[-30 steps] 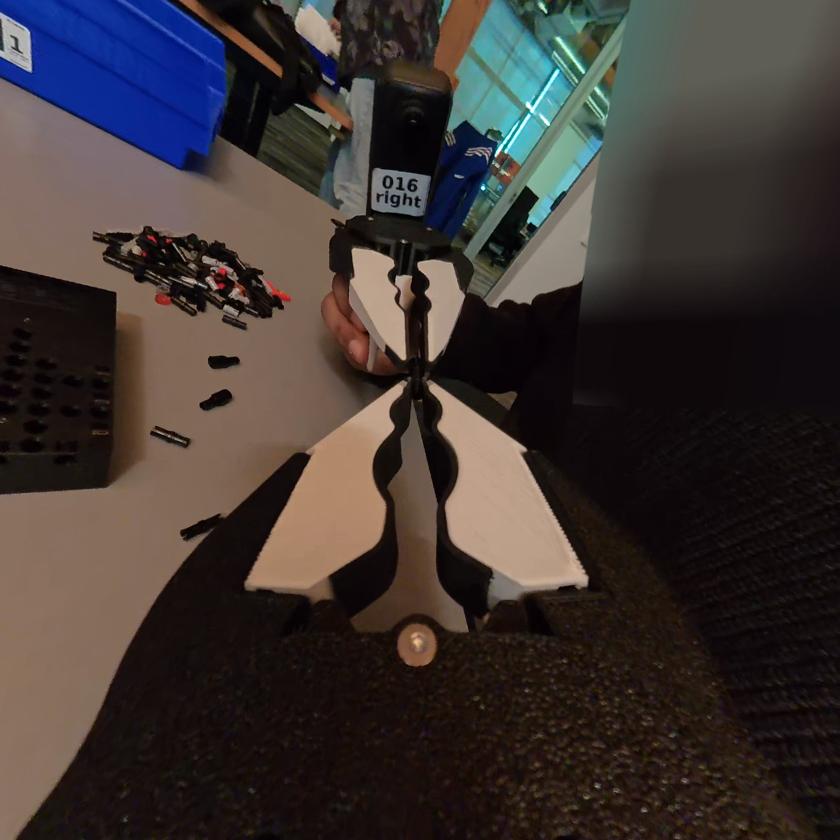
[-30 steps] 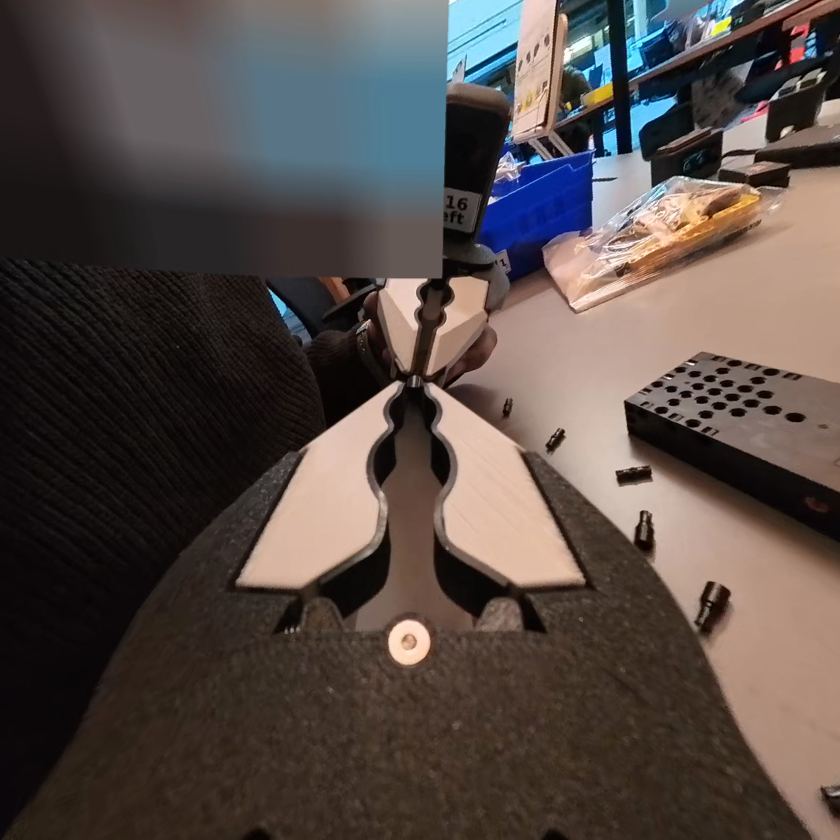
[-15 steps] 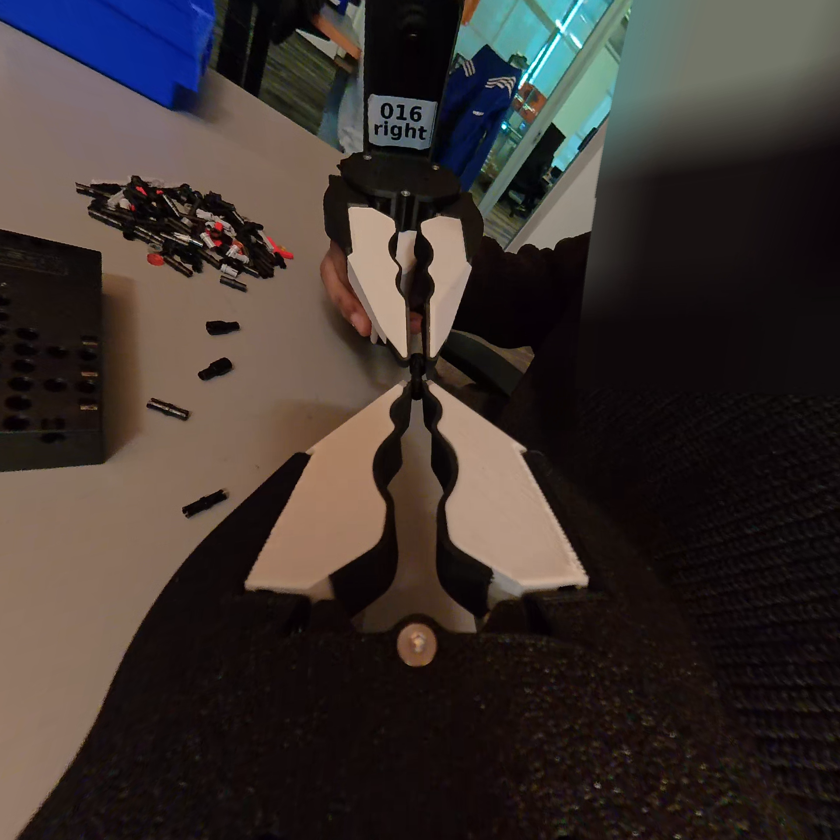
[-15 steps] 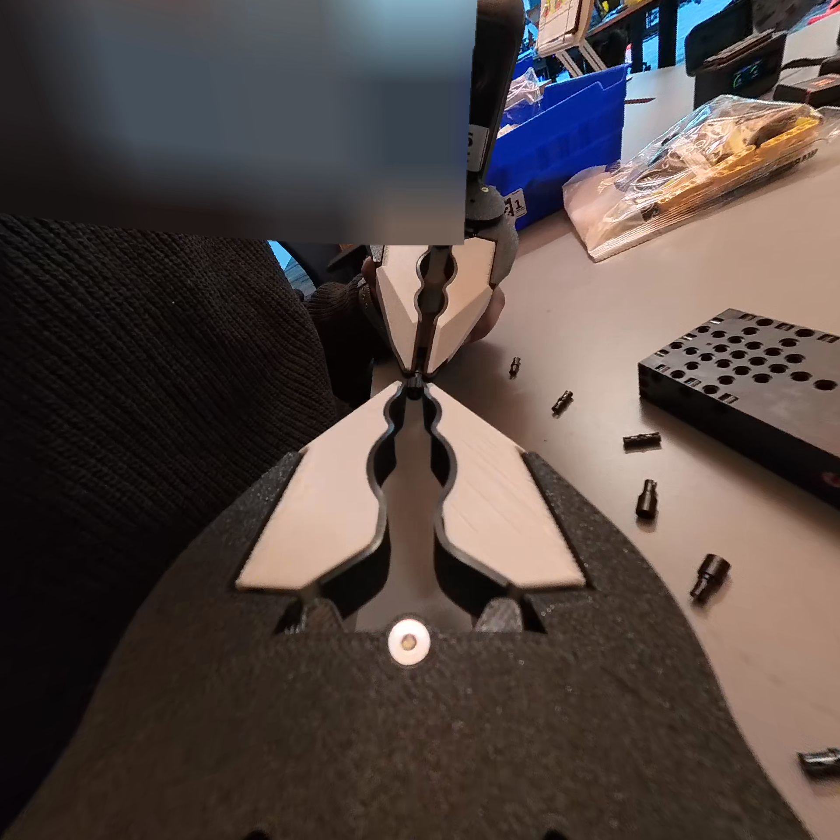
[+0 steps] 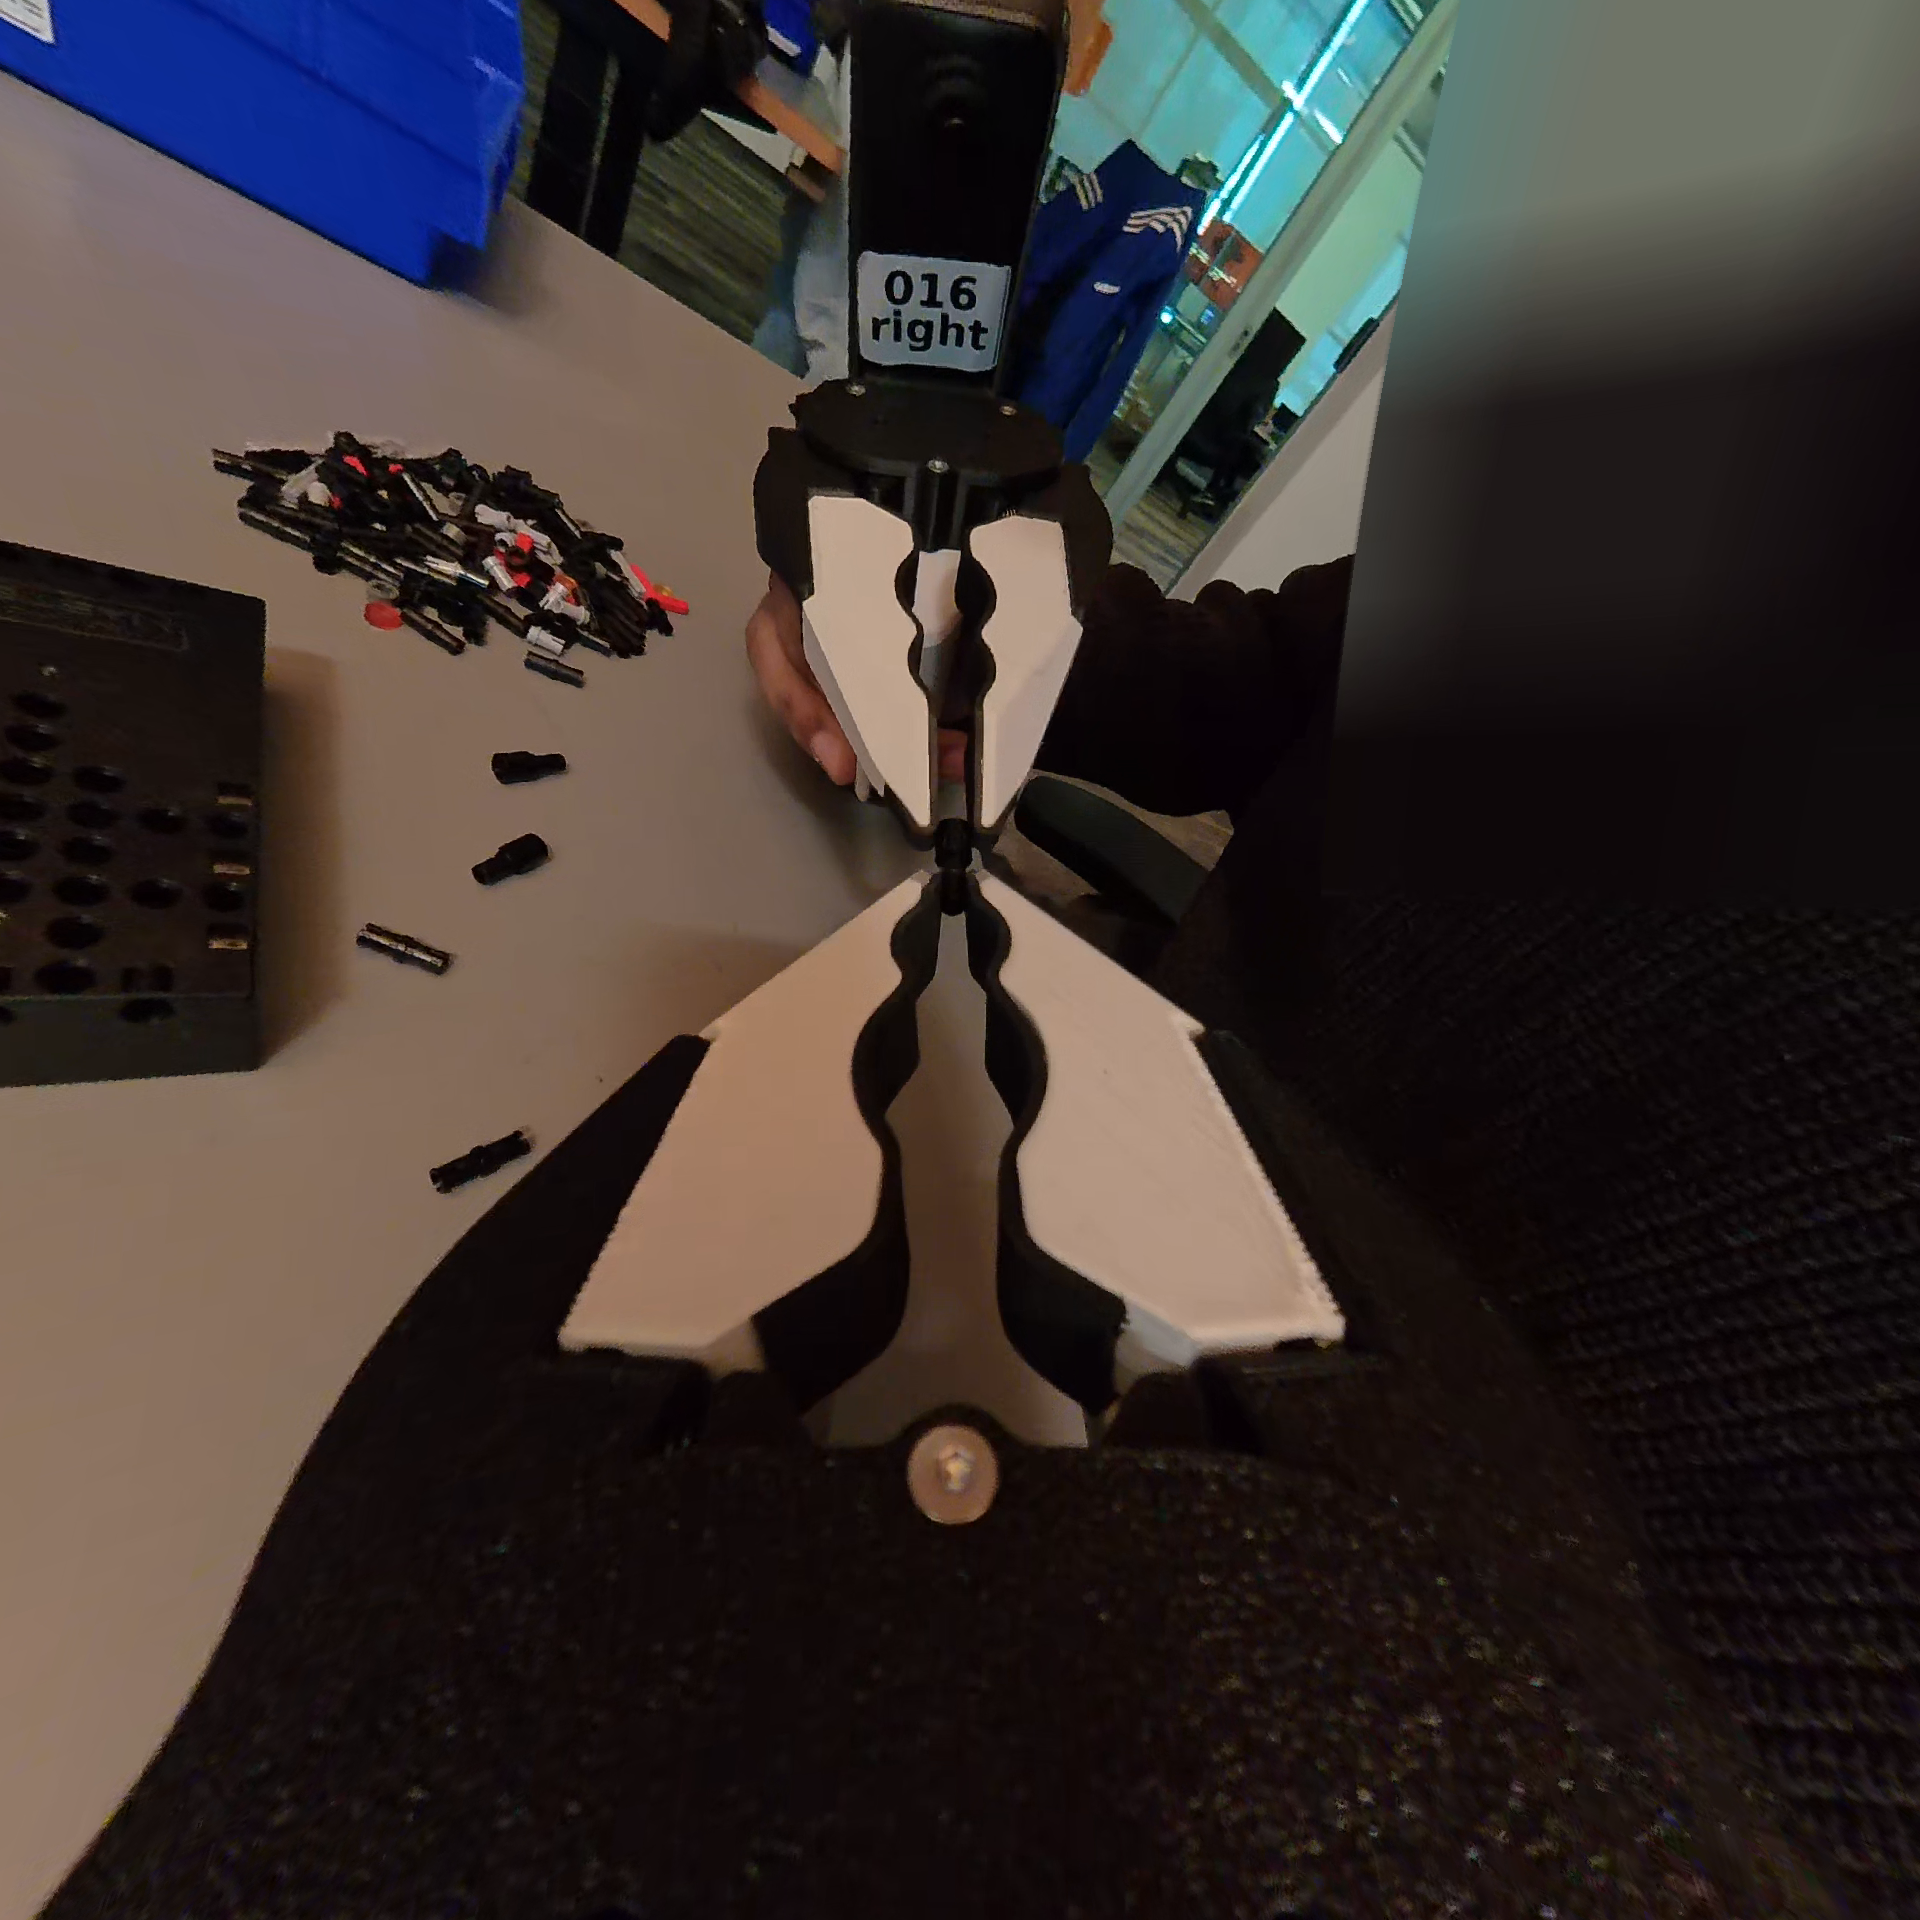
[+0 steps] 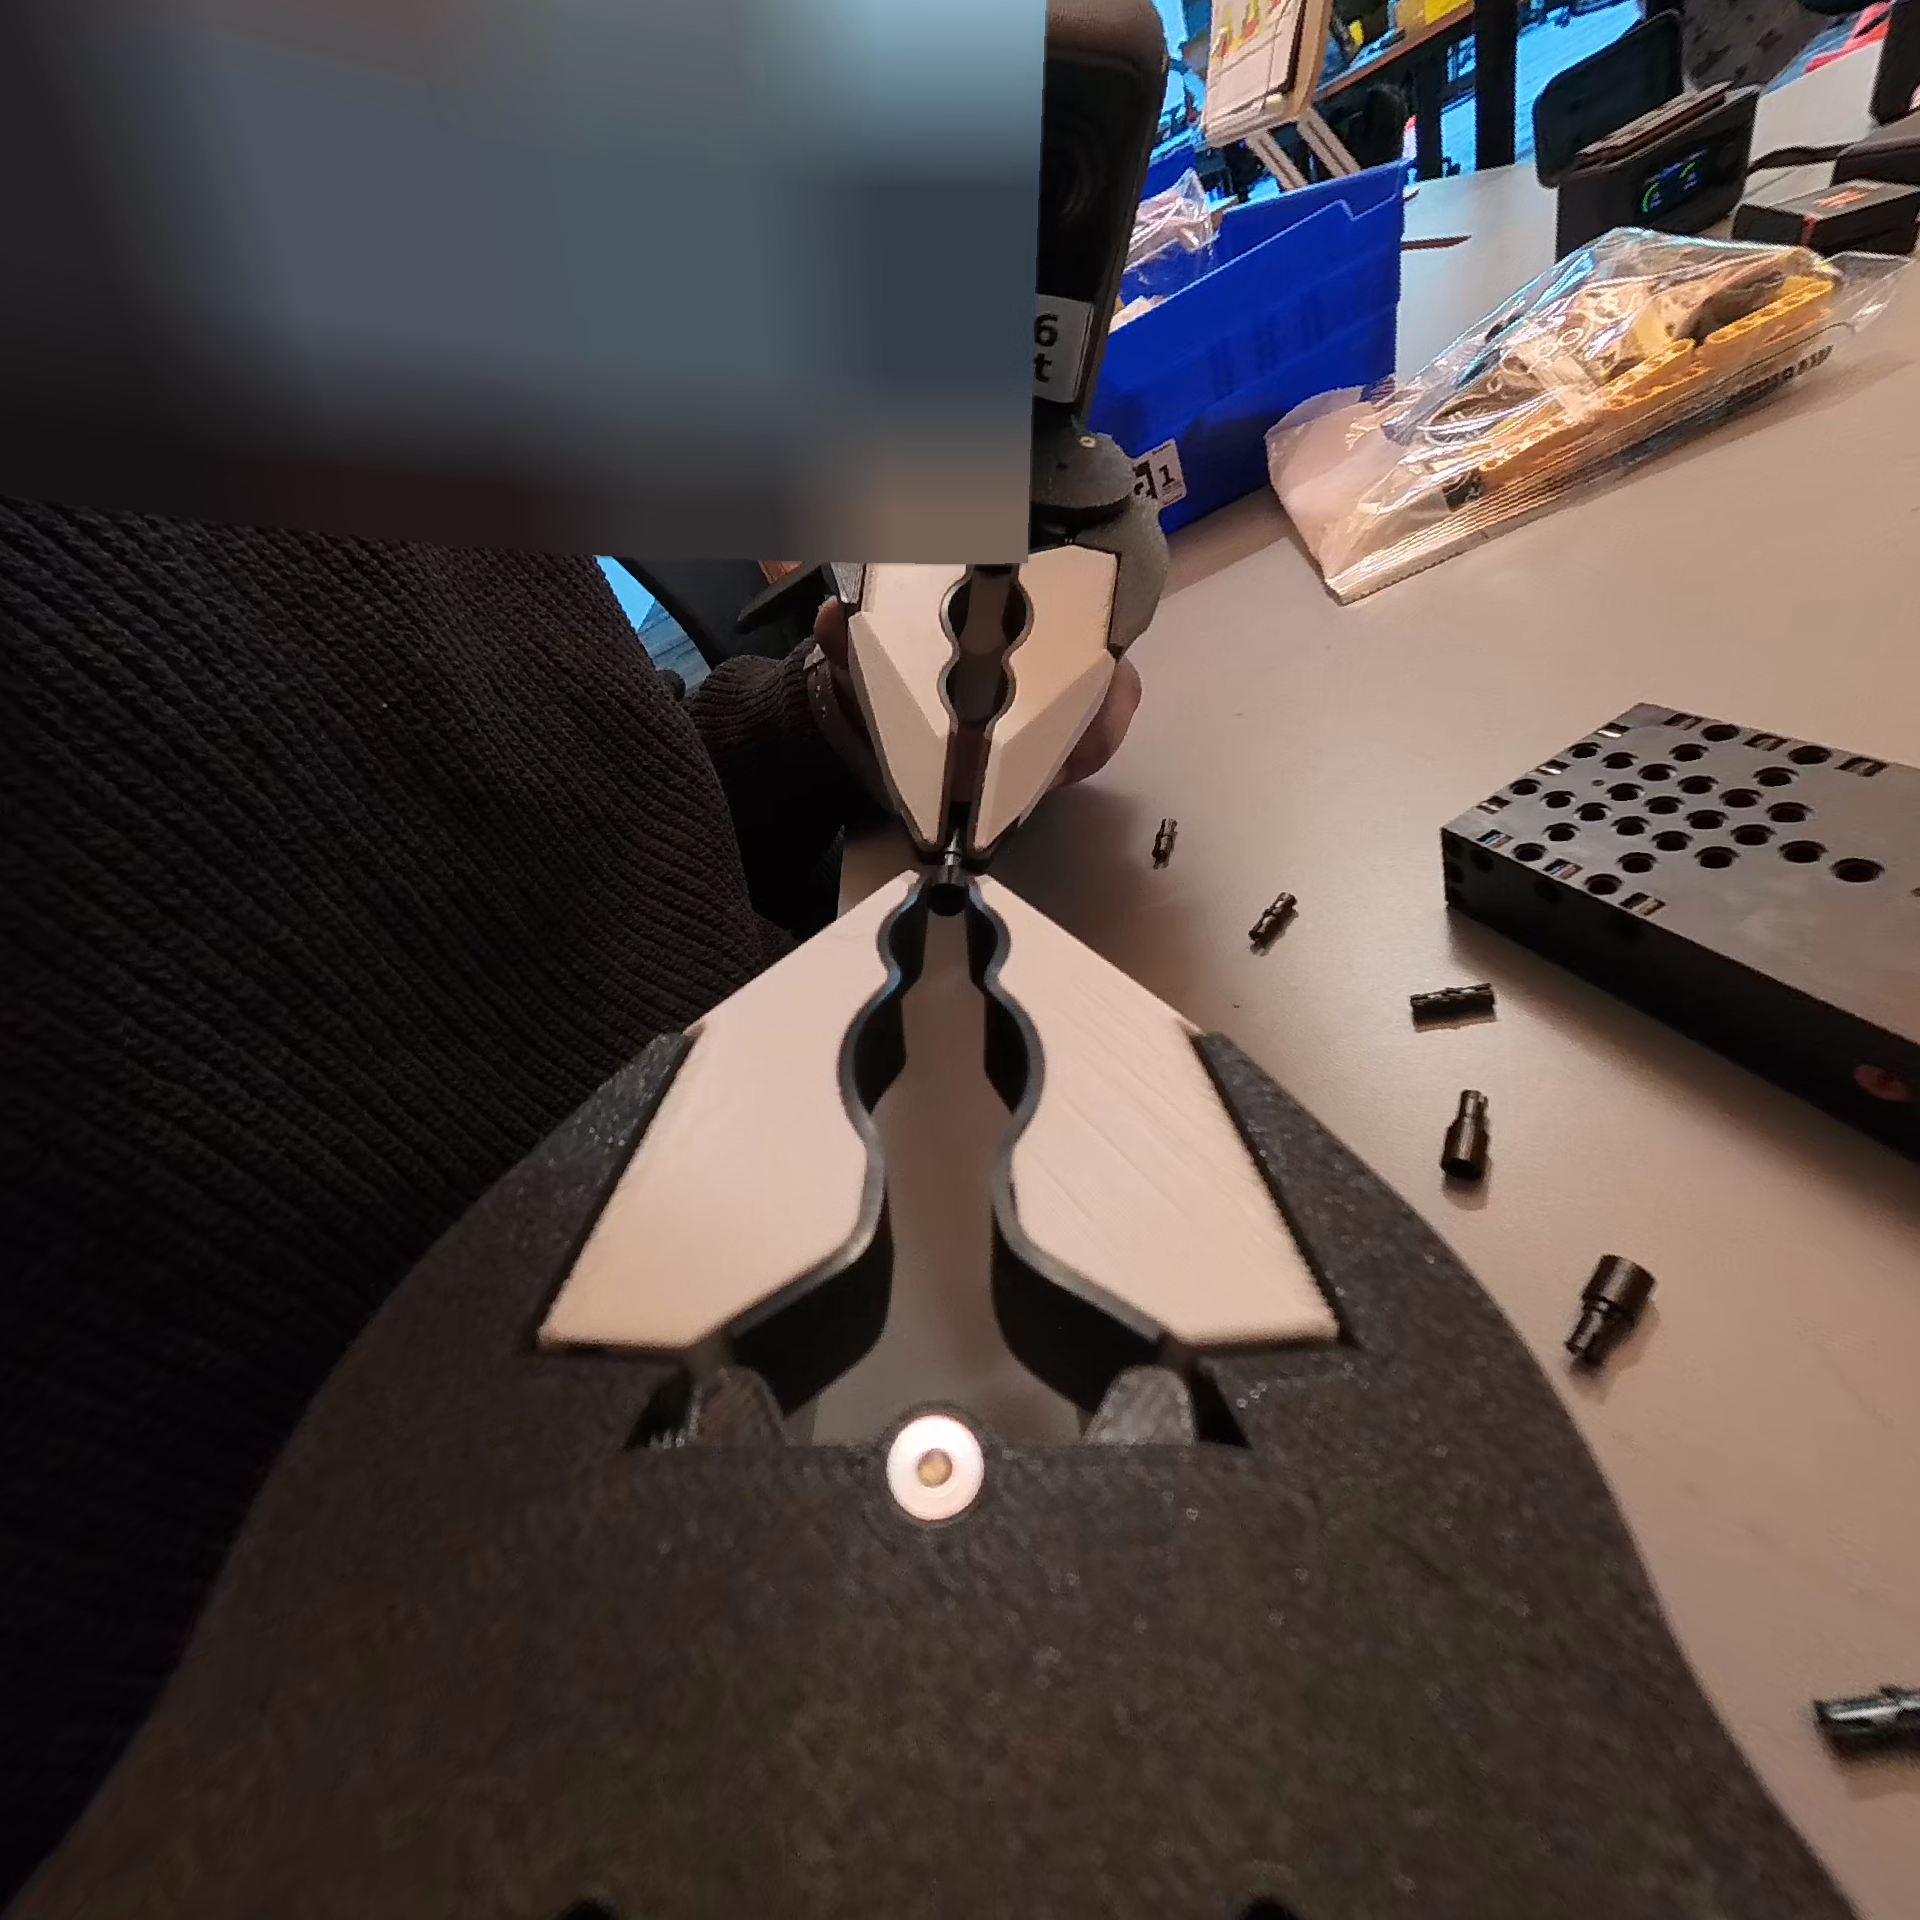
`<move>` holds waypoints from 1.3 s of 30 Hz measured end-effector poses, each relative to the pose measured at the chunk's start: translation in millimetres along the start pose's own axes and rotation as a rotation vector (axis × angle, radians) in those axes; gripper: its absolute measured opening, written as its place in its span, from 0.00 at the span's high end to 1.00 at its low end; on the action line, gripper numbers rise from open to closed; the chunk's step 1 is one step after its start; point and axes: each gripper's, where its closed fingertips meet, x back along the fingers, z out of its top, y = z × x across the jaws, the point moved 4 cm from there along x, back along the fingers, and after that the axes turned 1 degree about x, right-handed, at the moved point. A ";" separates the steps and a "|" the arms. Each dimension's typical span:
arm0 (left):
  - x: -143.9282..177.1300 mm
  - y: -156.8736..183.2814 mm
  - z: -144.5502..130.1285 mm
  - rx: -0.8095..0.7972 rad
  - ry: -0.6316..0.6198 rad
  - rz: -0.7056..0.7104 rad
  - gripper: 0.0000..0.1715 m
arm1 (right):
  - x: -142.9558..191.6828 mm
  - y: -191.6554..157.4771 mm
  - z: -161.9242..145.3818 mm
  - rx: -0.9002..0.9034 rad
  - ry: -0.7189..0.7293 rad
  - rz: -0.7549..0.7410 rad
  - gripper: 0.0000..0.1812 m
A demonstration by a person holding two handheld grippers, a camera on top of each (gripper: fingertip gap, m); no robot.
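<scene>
A small black pin (image 5: 952, 854) sits at frame centre, pinched between your two grippers, which meet tip to tip. Your left gripper (image 5: 950, 902) is closed on one end; your right gripper (image 6: 948, 896) clamps the other. Loose black pins (image 5: 516, 858) lie on the grey table (image 5: 208, 1299) at left, beside a black perforated block (image 5: 114, 831) and a pile of pins (image 5: 447, 551) in the upper left.
</scene>
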 end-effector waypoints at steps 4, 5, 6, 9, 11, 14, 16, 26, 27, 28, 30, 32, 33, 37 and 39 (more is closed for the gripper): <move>1.9 0.3 4.3 -0.001 0.037 0.003 0.98 | 0.4 0.5 3.9 -0.024 0.048 -0.004 0.97; 2.9 0.5 6.6 -0.002 0.056 0.004 0.98 | 0.6 0.8 5.8 -0.036 0.068 -0.005 0.97; 3.8 1.1 8.8 -0.005 0.074 0.003 0.98 | 0.9 0.9 8.2 -0.049 0.091 -0.004 0.97; 6.5 2.1 14.7 -0.013 0.121 0.003 0.98 | 1.4 1.4 14.8 -0.086 0.160 0.001 0.97; 8.1 3.0 18.3 -0.016 0.153 0.004 0.98 | 1.6 1.6 18.9 -0.112 0.207 0.007 0.97; 11.2 4.6 24.8 -0.027 0.210 0.010 0.98 | 2.0 2.3 25.4 -0.166 0.290 0.022 0.97; 12.8 5.0 28.4 -0.034 0.244 0.020 0.98 | 1.5 2.9 28.0 -0.196 0.329 0.029 0.97; 12.2 4.7 26.2 -0.027 0.226 0.017 0.98 | 0.4 3.6 26.5 -0.239 0.321 0.044 0.97; 11.1 4.1 24.5 -0.026 0.207 0.020 0.98 | 0.9 3.7 24.5 -0.233 0.297 0.040 0.97; 9.8 3.2 22.5 -0.017 0.188 0.020 0.98 | 1.4 4.0 22.3 -0.225 0.272 0.033 0.97; 6.8 2.0 17.9 -0.011 0.150 0.026 0.98 | 2.4 3.9 17.3 -0.207 0.219 0.016 0.97; 3.7 1.7 14.3 -0.014 0.121 0.028 0.98 | 3.7 3.1 13.1 -0.199 0.182 0.011 0.97; 2.4 2.0 13.0 -0.014 0.109 0.024 0.98 | 4.3 2.6 11.4 -0.201 0.168 0.014 0.97; -2.6 1.6 6.1 -0.023 0.048 0.026 0.98 | 5.8 1.4 3.4 -0.187 0.093 0.017 0.97; -4.2 1.8 3.8 -0.022 0.032 0.023 0.98 | 6.0 0.8 1.3 -0.184 0.076 0.020 0.97</move>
